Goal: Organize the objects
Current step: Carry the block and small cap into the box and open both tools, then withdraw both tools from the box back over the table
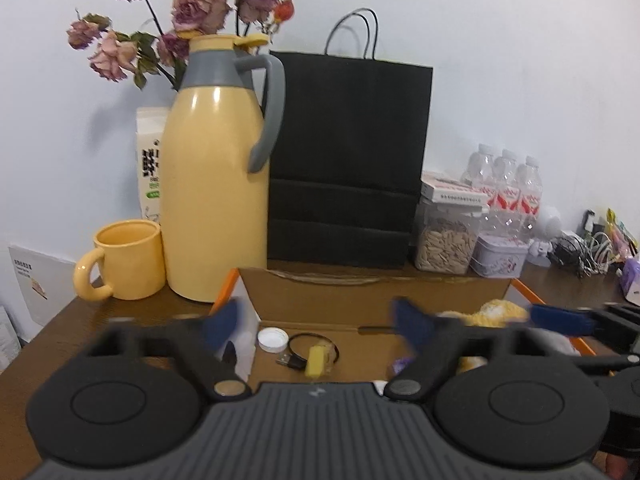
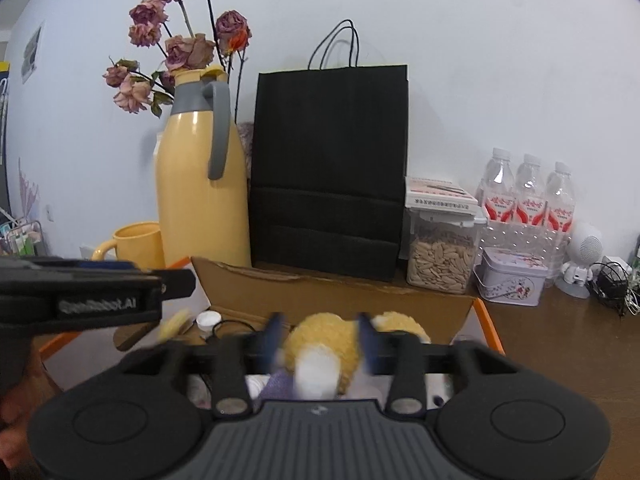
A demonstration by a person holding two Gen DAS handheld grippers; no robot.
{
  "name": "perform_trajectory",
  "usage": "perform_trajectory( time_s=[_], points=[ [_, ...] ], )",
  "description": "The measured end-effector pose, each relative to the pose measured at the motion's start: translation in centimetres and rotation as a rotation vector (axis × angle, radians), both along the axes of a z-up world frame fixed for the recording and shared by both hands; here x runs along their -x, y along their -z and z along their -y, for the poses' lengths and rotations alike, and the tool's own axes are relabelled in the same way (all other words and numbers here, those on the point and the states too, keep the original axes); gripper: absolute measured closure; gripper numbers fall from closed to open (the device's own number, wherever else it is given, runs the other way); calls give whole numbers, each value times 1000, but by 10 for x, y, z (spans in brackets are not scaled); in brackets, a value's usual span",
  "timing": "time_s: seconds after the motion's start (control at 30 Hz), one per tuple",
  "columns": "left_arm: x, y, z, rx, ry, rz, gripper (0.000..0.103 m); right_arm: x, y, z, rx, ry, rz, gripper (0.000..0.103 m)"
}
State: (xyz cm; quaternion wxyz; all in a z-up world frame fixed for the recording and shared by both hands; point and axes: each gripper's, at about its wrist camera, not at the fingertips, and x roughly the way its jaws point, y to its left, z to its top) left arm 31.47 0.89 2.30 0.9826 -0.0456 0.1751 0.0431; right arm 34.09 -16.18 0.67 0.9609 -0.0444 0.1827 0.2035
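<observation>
Hovering over the open cardboard box (image 1: 376,292) on the desk (image 1: 120,316), I hold both tools low and side by side. The fingers of my left gripper (image 1: 320,326) are spread wide, with nothing between them; below them, on the floor of the box, lie a white bottle cap (image 1: 273,339), a black cable (image 1: 304,350) and a small yellow piece (image 1: 316,362).

My right gripper (image 2: 322,340) is over the right part of the same box (image 2: 340,294). Its fingers stand partly apart, and the yellow and white plush toy (image 2: 320,354) lies between them in the box. Because of blur I cannot tell if the blue pads touch the toy; they seem just beside it, not pressing.

In the left wrist view the plush toy (image 1: 496,312) shows only a little, behind my right finger.

Behind the box stand a yellow thermos jug (image 1: 216,168) with a grey handle, a yellow mug (image 1: 128,260) touching it on the left, and a black paper bag (image 1: 348,160). To the right of the bag there is a clear jar of seeds (image 1: 446,246), a small tin (image 1: 500,256) and three water bottles (image 1: 508,184). Dried roses (image 1: 188,12) rise behind the jug.
</observation>
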Motion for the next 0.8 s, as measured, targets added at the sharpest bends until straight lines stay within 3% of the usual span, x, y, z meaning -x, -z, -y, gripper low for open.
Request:
perform_trajectory(
  time_s=[0.03,0.1,0.47,0.8],
  points=[
    [1,-1,0,-4,-11,10,0,1,0,2,-1,17,7,14],
    [1,-2,1,-9,-24,14,0,3,0,3,4,45,19,3],
    [10,-1,2,-8,-28,38,0,6,-2,9,12,52,8,1],
    [64,2,-7,-31,-20,143,0,37,-5,25,39,68,57,1]
  ],
)
